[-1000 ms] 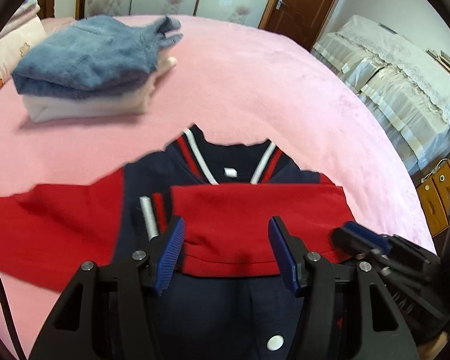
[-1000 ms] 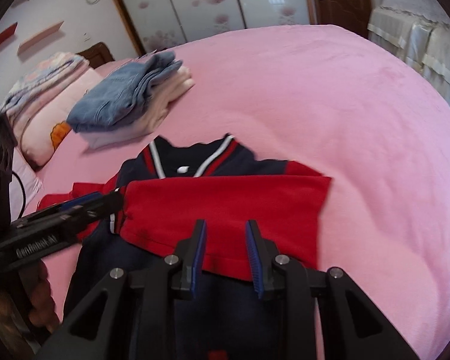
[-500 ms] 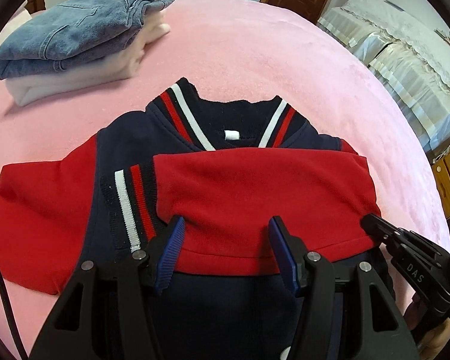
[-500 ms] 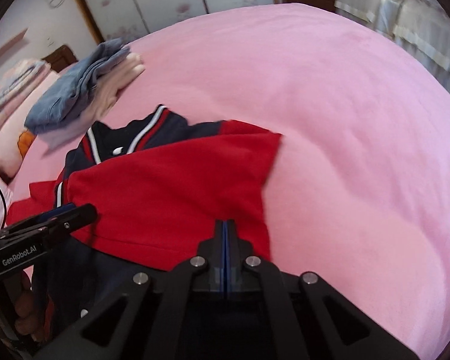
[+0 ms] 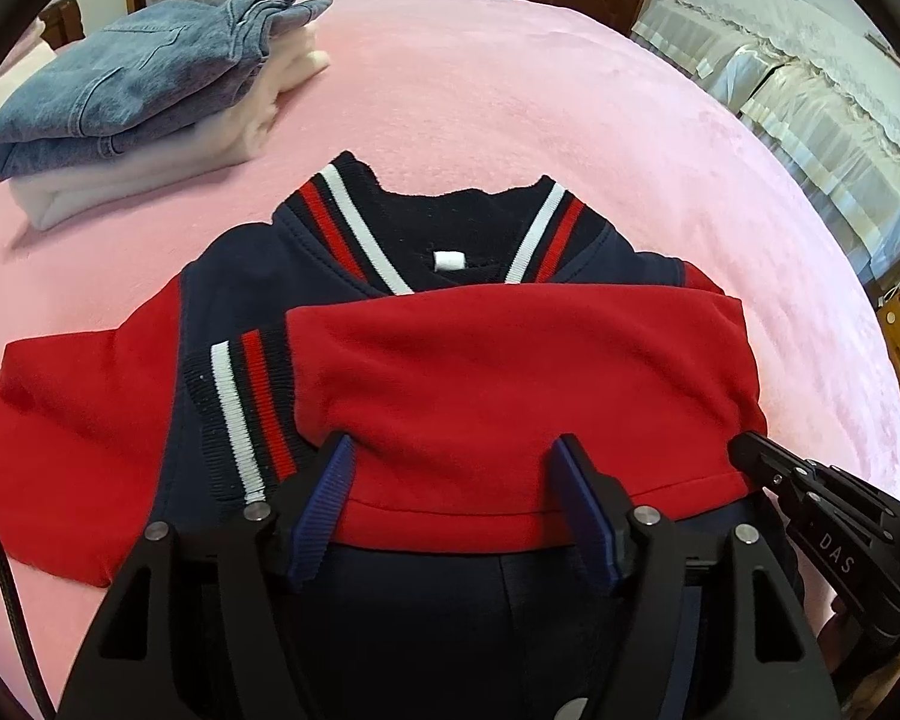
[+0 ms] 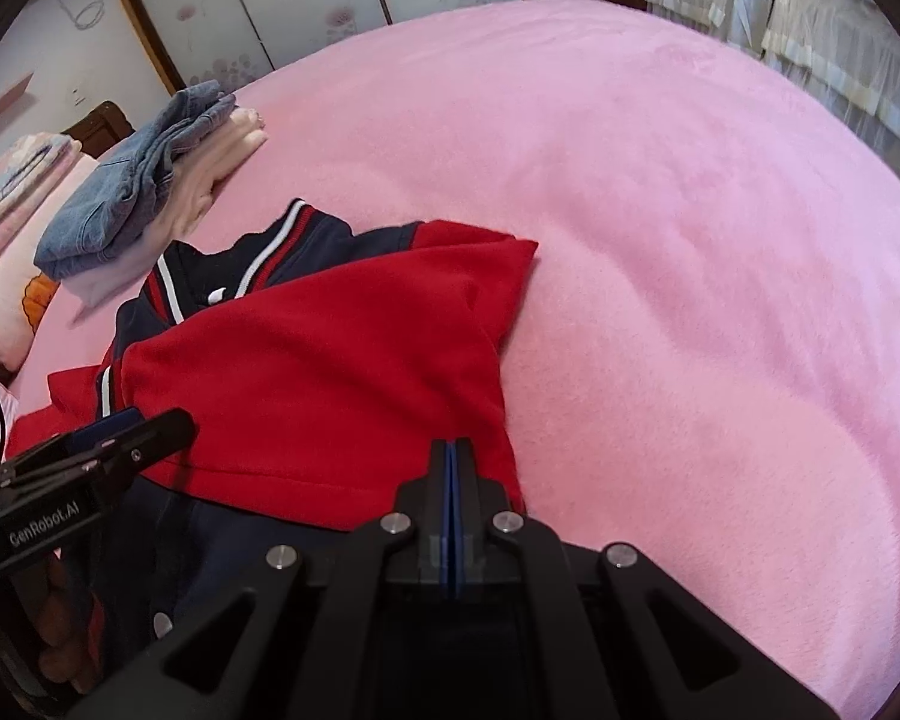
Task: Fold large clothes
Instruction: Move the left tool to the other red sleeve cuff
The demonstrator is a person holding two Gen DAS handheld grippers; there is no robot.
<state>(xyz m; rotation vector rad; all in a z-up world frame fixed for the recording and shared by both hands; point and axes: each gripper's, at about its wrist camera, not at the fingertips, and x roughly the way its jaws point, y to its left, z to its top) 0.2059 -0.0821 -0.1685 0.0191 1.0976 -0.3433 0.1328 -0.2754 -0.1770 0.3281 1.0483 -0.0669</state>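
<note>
Jacket [image 5: 426,276] first: from the left wrist camera it lies flat on the pink bedspread [image 5: 510,90], navy body, striped collar toward the far side, one red sleeve [image 5: 510,384] already folded across the chest with its striped cuff [image 5: 246,414] pointing left, and the other sleeve [image 5: 72,420] spread out to the left. The left gripper [image 5: 453,504] hovers just over the near edge of that folded sleeve, blue pads wide apart, gripping nothing. For me the step in hand is bringing the spread sleeve across, so the sensible move is to take it near the cuff, lift only a little, and lay it level over the chest so the first fold isn't dragged askew. Beyond it sits a folded stack [image 5: 144,96], denim on top of pale garments, well apart from the jacket, with a brown door and a cloth-covered sofa behind. Now the right wrist camera: the right gripper [image 6: 452,510] has its pads pressed together at the jacket's [image 6: 306,360] right-hand edge; whether cloth is pinched between them I cannot tell. If it is, holding that side down while the other hand works would keep the fold tidy. The bedspread [image 6: 660,240] stretches away soft and wrinkle-free, the stack [image 6: 144,192] sits near the pillows at far left, and flowered wardrobe doors line the back wall.
</note>
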